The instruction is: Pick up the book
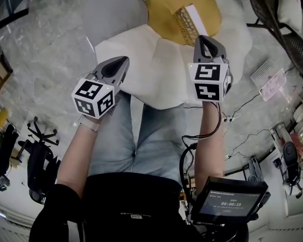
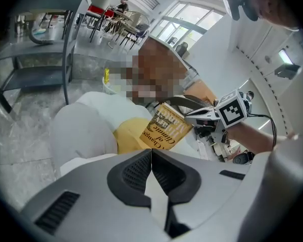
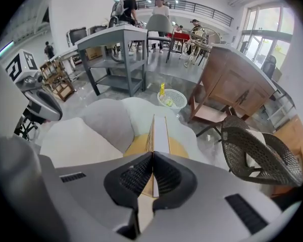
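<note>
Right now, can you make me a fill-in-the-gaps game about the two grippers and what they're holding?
The right gripper has its jaws shut on a thin, tan-covered ____.
The left gripper has its jaws shut on ____.
In the head view, a round ____ fabric cushion lies behind the held thing.
Missing words: book; nothing; yellow.

Bare floor (image 1: 40,54) lies left of the cushions (image 1: 141,59); a wicker chair (image 1: 293,42) flanks the right hand-held gripper (image 1: 202,40).

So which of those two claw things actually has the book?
The right gripper: its jaws pinch the yellow book by its edge. The left gripper is closed on nothing.
</note>
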Demonstrator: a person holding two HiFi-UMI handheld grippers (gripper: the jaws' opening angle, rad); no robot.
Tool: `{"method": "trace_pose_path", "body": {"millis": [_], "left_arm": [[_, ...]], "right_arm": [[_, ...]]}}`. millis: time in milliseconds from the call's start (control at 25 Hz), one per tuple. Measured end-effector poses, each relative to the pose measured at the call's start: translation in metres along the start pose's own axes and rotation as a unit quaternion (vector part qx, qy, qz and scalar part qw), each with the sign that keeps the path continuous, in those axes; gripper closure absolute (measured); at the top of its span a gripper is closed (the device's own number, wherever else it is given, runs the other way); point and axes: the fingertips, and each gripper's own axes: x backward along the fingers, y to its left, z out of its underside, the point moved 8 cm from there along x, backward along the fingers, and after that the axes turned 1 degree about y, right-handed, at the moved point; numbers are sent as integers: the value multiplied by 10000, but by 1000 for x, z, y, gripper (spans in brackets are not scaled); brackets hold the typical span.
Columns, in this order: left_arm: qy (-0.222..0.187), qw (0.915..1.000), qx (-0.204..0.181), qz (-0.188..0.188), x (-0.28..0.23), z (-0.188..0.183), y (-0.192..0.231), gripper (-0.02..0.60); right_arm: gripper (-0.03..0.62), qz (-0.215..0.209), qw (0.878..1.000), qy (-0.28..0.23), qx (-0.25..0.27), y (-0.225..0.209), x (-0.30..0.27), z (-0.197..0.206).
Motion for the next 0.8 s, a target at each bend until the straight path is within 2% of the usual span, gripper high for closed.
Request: {"method": "trace_pose_path", "body": {"millis": [320,520,800], "left_arm": [[-156,9996,-202,151,9,-15,-37,566],[-240,9982,-483,250,18,-29,-61,566],[-242,9972,-613,347,15,-28,-88,566]], "right_arm": [[568,93,9999,-67,-46,-11,43,7],[568,166,9998,-123,-78,-18,73,8],[569,246,9991,-170,-293,-28,104,23]]}}
